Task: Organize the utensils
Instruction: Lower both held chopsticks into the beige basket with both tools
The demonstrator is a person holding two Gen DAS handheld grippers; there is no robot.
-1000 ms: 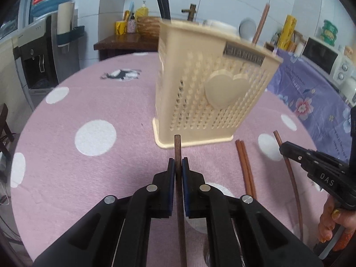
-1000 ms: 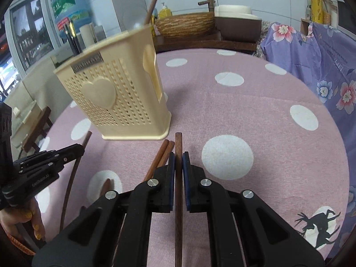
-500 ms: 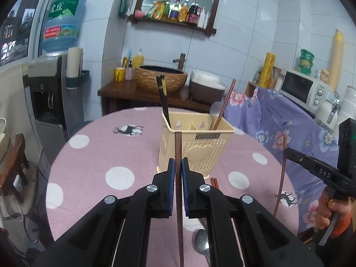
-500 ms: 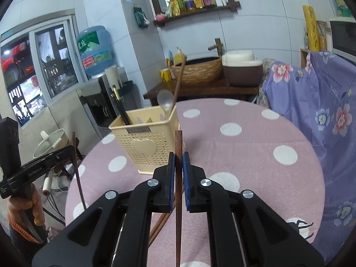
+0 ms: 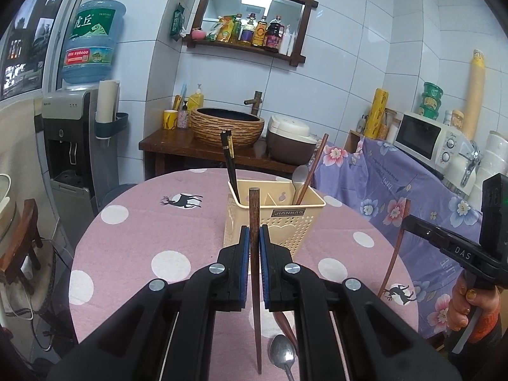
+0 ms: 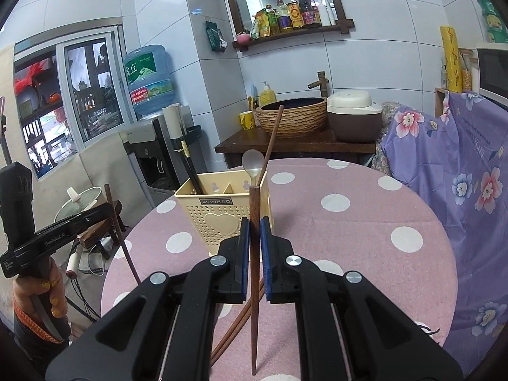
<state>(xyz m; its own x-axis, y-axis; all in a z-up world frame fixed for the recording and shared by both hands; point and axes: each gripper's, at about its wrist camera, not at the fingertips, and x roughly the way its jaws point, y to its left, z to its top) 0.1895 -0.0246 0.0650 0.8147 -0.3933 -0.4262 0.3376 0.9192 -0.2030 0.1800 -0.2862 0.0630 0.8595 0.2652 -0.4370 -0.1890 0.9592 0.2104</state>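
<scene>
Both hand-held grippers have risen off the pink polka-dotted counter [image 5: 143,241]. The left hand-held gripper [image 5: 254,241] is clamped on a dark wooden chopstick [image 5: 254,209], and the right hand-held gripper [image 6: 254,238] pinches its twin [image 6: 254,203]. Both now hang near the cream perforated plastic utensil holder [image 5: 285,222], ready for dropping in.

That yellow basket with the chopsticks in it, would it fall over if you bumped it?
Probably fairly easily. The basket looks like thin, holey plastic, so likely light. It stands tall on the tablecloth, and long black chopsticks lean out, which may help it tip.
</scene>
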